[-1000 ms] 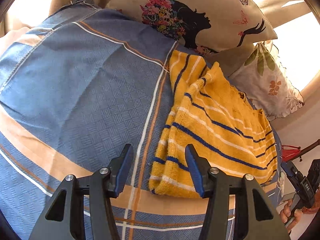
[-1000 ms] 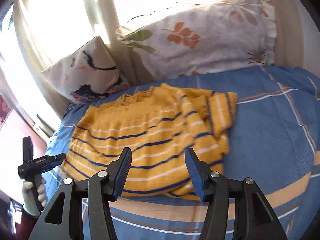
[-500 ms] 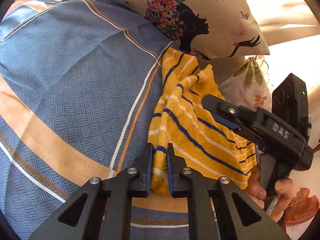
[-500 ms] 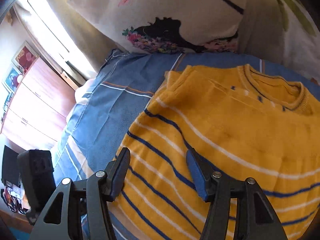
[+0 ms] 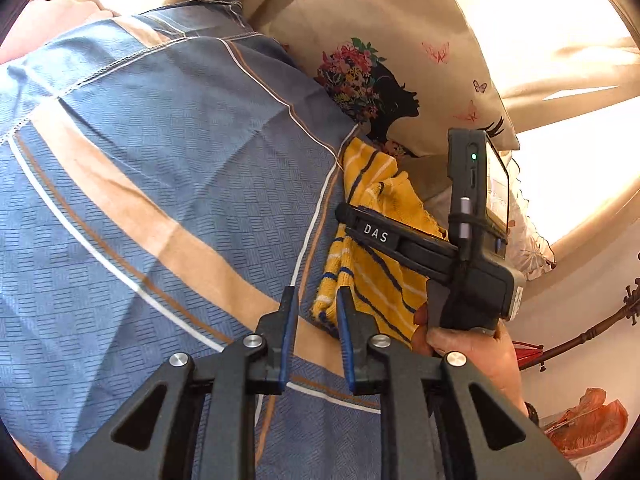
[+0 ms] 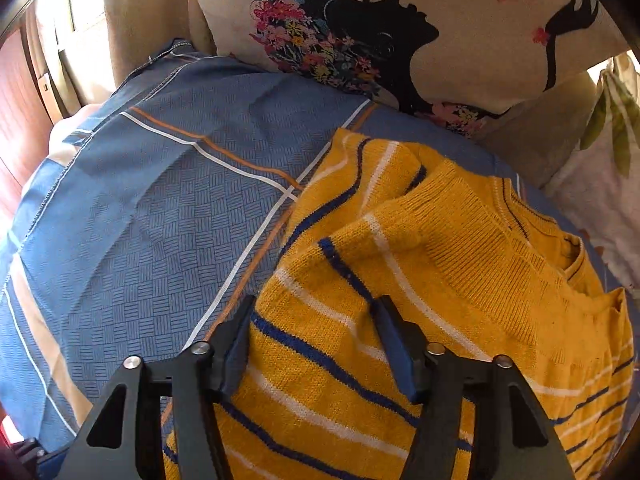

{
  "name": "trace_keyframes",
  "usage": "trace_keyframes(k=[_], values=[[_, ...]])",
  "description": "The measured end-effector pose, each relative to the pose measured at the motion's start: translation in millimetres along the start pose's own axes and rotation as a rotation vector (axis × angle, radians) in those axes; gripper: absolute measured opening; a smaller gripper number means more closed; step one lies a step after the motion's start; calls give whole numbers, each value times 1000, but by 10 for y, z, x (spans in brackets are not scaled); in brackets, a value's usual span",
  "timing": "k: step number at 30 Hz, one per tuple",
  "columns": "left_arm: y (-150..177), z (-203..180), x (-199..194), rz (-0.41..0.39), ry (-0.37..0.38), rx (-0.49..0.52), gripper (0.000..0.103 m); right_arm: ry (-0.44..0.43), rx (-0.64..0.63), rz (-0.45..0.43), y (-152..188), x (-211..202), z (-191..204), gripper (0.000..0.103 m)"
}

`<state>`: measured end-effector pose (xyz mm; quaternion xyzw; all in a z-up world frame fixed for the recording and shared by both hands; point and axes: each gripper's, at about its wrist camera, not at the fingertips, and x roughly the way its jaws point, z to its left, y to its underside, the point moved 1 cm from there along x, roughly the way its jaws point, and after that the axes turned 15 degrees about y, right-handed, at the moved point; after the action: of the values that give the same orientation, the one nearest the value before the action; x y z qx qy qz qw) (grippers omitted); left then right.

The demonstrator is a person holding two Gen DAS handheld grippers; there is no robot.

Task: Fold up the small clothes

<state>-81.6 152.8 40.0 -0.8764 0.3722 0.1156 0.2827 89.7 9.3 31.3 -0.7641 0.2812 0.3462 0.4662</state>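
On the bed [image 5: 160, 184], left gripper [image 5: 316, 336] sat narrowly parted, empty, beside sweater [image 6: 400, 280] hem; right gripper [image 6: 316, 344] gaped wide over it. Fold step pending; next needs a hem pinch.

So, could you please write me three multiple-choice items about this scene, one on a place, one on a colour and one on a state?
1. Where does the sweater lie?
A. On top of the pillow
B. On the blue bedsheet, in front of the silhouette pillow
C. On the floor

2. What colour are the stripes on the yellow sweater?
A. Blue and white
B. Red and green
C. Black only

3. How do the right gripper jaws stand?
A. Clamped on the pillow
B. Shut on nothing
C. Wide open over the sweater

Answers: 1 B, the knit rests on the sheet below the pillow; 2 A, both stripe colours cross the knit; 3 C, the sweater shows in the wide gap between its fingers.
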Motion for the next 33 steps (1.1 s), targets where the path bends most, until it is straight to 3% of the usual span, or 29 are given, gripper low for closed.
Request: trace_keyframes(k=[3,9,15,26,29,32,33], values=[[37,1,-75,-19,-19,-7,19,-37,27,-28,18,-62,-87,21],[91,-122,-122,-29,-50,9,24,-253,219,-32,28,-188,-679,17],[203,-388,-5,7,-66,55,26,-342,391,-80,226,-375,-1467,16],[454,-924,526,126,-73,154,29,-262,740,-99,1364,-254,-3460,16],[551,-1064,681,162,-76,184,29,-216,775,-76,1711,-152,-3734,16],[640,-1195,804,194,-81,217,31,-234,782,-41,1950,-3,-3896,17],[661,-1233,847,202,-83,227,32,-227,798,-43,2019,-21,-3946,27]])
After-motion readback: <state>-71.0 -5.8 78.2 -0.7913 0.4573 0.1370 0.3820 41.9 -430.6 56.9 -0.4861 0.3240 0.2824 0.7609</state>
